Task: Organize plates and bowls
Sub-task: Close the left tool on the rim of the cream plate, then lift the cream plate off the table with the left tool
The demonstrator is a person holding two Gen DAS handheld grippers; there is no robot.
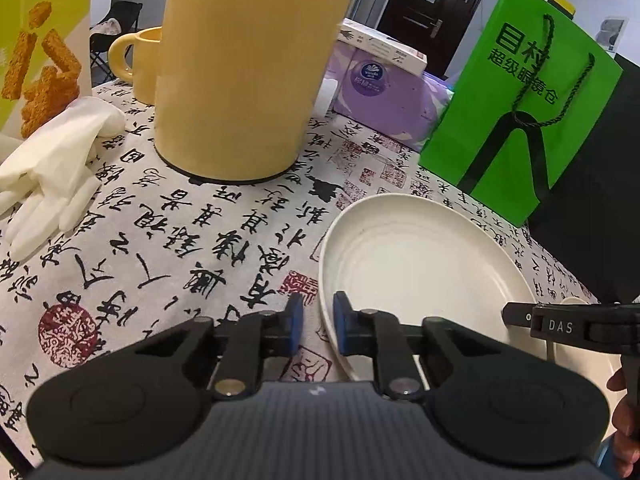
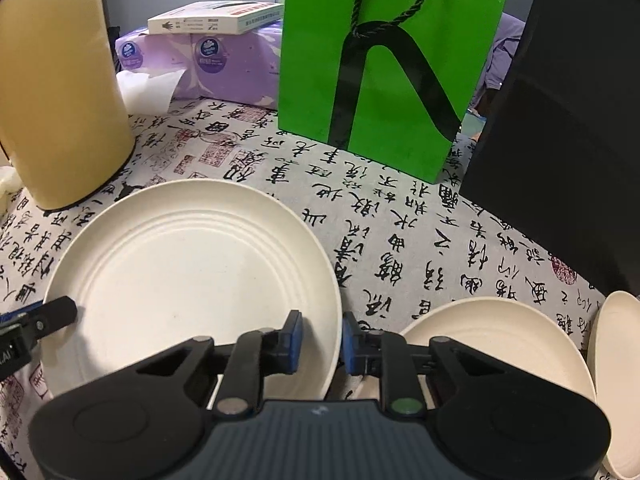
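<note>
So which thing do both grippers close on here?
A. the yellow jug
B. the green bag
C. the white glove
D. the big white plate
D: the left gripper straddles the near-left rim of the plate and the right gripper its right rim, each with one blue pad either side.

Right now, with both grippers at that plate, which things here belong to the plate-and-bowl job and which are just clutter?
Job:
- large cream plate, with the left gripper and the right gripper each closed on its rim
- second plate
- cream dish at the right edge

Lying about:
- yellow kettle
- yellow mug
- white gloves
- green bag
- tissue packs
- snack bag
</note>
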